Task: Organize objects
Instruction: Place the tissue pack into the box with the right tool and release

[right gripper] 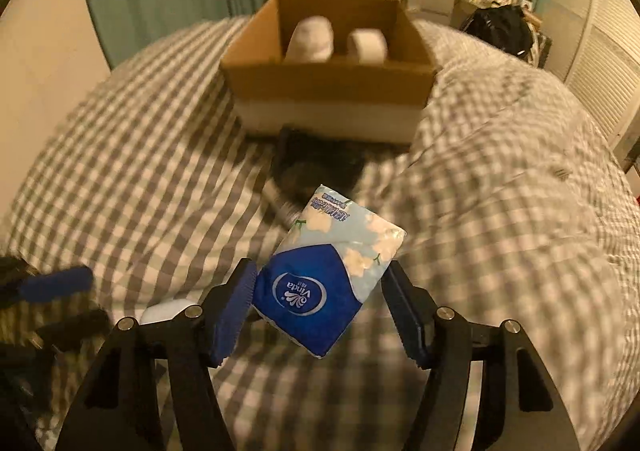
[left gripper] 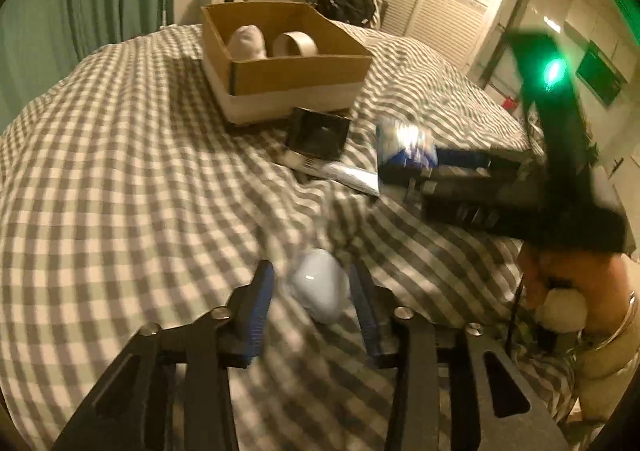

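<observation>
My right gripper (right gripper: 320, 291) is shut on a blue and white tissue pack (right gripper: 332, 275) and holds it above the checked bedcover, in front of the cardboard box (right gripper: 328, 83). The pack also shows in the left wrist view (left gripper: 404, 147). My left gripper (left gripper: 314, 283) is open around a small white earbud case (left gripper: 320, 285) that lies on the bedcover; the blue pads stand a little apart from its sides. The box (left gripper: 300, 75) holds a rolled white sock (left gripper: 246, 43) and a tape roll (left gripper: 296, 45).
A black open box (left gripper: 318, 135) and a flat white and grey packet (left gripper: 344, 175) lie just in front of the cardboard box. The bed (left gripper: 120, 171) has a rumpled checked cover. Curtains, a desk with clutter and louvred doors stand beyond the bed.
</observation>
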{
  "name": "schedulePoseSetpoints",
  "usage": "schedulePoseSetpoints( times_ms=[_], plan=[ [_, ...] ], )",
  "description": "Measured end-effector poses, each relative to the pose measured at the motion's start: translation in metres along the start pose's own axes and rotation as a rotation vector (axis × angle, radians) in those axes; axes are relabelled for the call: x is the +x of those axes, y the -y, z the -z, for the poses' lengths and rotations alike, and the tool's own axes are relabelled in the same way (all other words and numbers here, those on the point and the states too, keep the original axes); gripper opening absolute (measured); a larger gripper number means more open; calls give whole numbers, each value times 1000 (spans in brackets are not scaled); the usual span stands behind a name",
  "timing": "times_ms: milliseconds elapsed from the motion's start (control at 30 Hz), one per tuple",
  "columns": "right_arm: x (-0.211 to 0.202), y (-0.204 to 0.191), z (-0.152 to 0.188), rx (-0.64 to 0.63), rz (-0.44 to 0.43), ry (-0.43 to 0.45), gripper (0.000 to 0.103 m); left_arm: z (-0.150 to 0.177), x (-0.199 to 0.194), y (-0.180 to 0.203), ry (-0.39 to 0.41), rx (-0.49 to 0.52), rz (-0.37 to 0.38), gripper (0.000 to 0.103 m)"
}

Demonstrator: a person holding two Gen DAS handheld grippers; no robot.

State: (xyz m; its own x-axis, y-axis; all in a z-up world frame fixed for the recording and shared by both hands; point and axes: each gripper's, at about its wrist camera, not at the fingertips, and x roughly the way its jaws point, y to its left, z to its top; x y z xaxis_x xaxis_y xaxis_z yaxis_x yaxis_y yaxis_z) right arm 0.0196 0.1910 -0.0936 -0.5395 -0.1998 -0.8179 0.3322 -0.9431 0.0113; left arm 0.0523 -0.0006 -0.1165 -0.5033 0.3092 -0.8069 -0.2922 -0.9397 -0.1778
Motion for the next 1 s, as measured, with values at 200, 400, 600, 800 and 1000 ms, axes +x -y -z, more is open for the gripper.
schedulePoseSetpoints(
  times_ms=[200, 400, 600, 800, 1000],
  plan=[
    [-17, 22, -5, 75, -54, 33, 65, 7, 38, 19, -81, 55, -1, 42],
    [-10, 26, 6, 93, -91, 7, 65, 10, 66, 16, -164, 70, 21, 76],
    [-6, 32, 4, 112, -92, 11, 65, 12, 77, 21, -198, 95, 14, 56],
    [-6, 34, 2, 116, -83, 3, 65, 2, 57, 17, -159, 73, 27, 56],
    [-19, 30, -15, 99, -63, 39, 65, -40, 20, 0, -24, 69, 7, 55]
  ],
)
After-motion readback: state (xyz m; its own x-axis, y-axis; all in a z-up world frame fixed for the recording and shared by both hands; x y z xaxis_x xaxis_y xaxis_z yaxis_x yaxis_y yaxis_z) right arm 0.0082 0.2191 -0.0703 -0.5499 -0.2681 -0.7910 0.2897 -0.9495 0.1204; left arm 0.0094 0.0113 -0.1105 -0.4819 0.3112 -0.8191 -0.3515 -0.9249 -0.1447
